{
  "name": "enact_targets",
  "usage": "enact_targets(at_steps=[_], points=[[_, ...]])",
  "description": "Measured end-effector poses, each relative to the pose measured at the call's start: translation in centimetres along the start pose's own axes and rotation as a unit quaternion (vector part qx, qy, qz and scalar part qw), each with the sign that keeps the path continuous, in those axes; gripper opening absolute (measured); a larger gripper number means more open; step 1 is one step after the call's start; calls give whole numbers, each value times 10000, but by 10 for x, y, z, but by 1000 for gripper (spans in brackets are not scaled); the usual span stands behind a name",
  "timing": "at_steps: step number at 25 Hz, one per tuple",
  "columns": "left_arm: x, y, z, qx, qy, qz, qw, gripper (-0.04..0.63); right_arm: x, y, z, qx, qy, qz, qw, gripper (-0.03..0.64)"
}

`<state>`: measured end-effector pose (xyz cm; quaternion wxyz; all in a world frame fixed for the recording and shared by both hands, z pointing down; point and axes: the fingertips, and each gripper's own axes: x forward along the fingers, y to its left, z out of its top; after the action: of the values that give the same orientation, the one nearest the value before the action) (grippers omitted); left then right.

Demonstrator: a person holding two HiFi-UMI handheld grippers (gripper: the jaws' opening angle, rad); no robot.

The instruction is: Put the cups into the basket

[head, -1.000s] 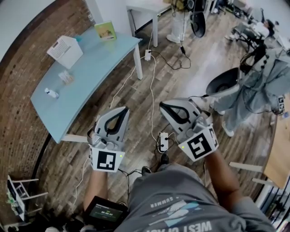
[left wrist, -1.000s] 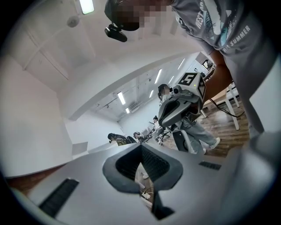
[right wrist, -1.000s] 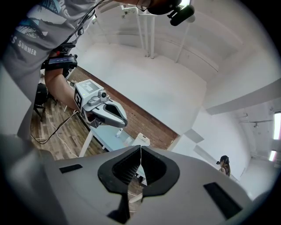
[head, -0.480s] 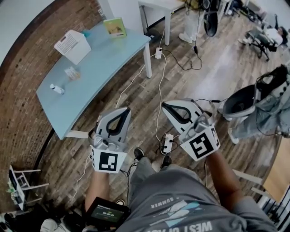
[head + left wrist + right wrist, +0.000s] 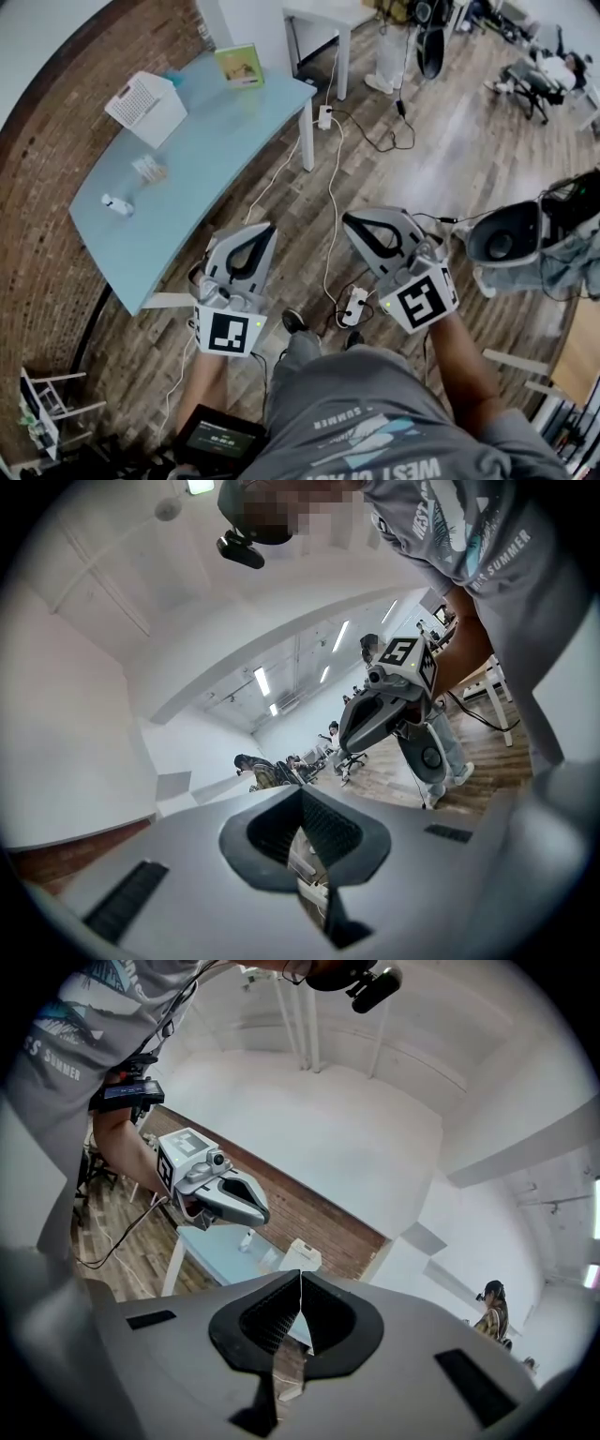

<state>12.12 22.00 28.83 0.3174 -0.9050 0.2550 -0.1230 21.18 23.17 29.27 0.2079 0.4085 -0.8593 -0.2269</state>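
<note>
A white perforated basket (image 5: 145,105) stands at the far end of a light-blue table (image 5: 202,159). A small clear cup (image 5: 148,170) and a white object lying on its side (image 5: 112,204) rest on the table nearer to me. My left gripper (image 5: 263,228) and right gripper (image 5: 350,218) are held side by side over the wooden floor, short of the table, both shut and empty. In the right gripper view its jaws (image 5: 300,1279) meet, and the basket (image 5: 300,1256) and table (image 5: 214,1246) lie beyond. The left gripper (image 5: 302,795) points into the room.
A green card (image 5: 239,66) stands at the table's far corner. A power strip (image 5: 355,305) and cables lie on the floor between my grippers. An office chair (image 5: 502,239) and a person are at the right, and a white table (image 5: 323,14) is beyond.
The table has drawn nearer and shifted right in the head view as I walk toward it. Both grippers stay shut and empty in front of me.
</note>
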Motion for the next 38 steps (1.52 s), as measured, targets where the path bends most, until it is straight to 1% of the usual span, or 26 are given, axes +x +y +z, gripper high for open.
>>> enact_targets(at_steps=[5,10,14,19,24,28,33,38], points=[[-5,38,-31,-39,-150,-52,9999,-2,46,0,9,-4,107,-87,9999,14],[-18,62,-59,-129,-229,-116,9996,-2,87,5,19,-57,226,-103,9997,14],[-27,82,-73,-87,-280,-106,9995,-2,111,2,27,-103,246,-211,9994,14],[-31,99,-82,-165,-258,-33,9995,-2,128,-4,37,-186,190,-188,9995,14],[-21,106,-93,-242,-219,-130,9994,-2,144,-10,33,-115,214,-166,9996,14],[-9,116,-105,-212,-158,-145,9995,-2,162,-19,23,-47,207,-92,9997,14],[12,141,-125,-289,-85,-21,9995,-2,192,-35,8,19,172,97,9998,14],[42,167,-138,-133,66,104,9998,-2,217,-62,-7,46,29,223,9997,14]])
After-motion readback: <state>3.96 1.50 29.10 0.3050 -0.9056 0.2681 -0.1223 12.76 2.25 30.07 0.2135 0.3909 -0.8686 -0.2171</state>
